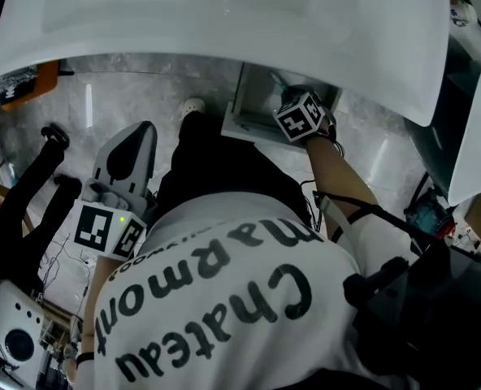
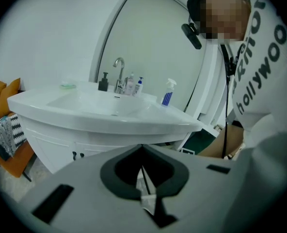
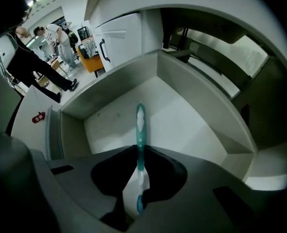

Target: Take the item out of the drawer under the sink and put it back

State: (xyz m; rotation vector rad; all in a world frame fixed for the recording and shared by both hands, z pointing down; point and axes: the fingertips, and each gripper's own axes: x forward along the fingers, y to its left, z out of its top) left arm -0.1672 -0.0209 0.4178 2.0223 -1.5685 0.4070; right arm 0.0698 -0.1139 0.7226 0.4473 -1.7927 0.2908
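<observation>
A teal and white toothbrush (image 3: 140,125) sticks out forward between the jaws of my right gripper (image 3: 138,154), which is shut on its white handle. Its head points over the pale floor of the open drawer (image 3: 182,120). In the head view, the right gripper (image 1: 283,88) reaches into that drawer (image 1: 242,112) beneath the white sink (image 1: 224,23), and its jaws are mostly hidden by the marker cube. My left gripper (image 1: 131,149) hangs off to the left, well away from the drawer. Its jaws (image 2: 143,178) are shut with nothing in them, facing the sink (image 2: 100,108).
A faucet (image 2: 118,72) and several bottles, among them a blue spray bottle (image 2: 167,93), stand on the sink top. White cabinet doors (image 3: 119,38) lie left of the drawer. People stand far off (image 3: 41,67). An orange cushion (image 2: 3,93) is at the left.
</observation>
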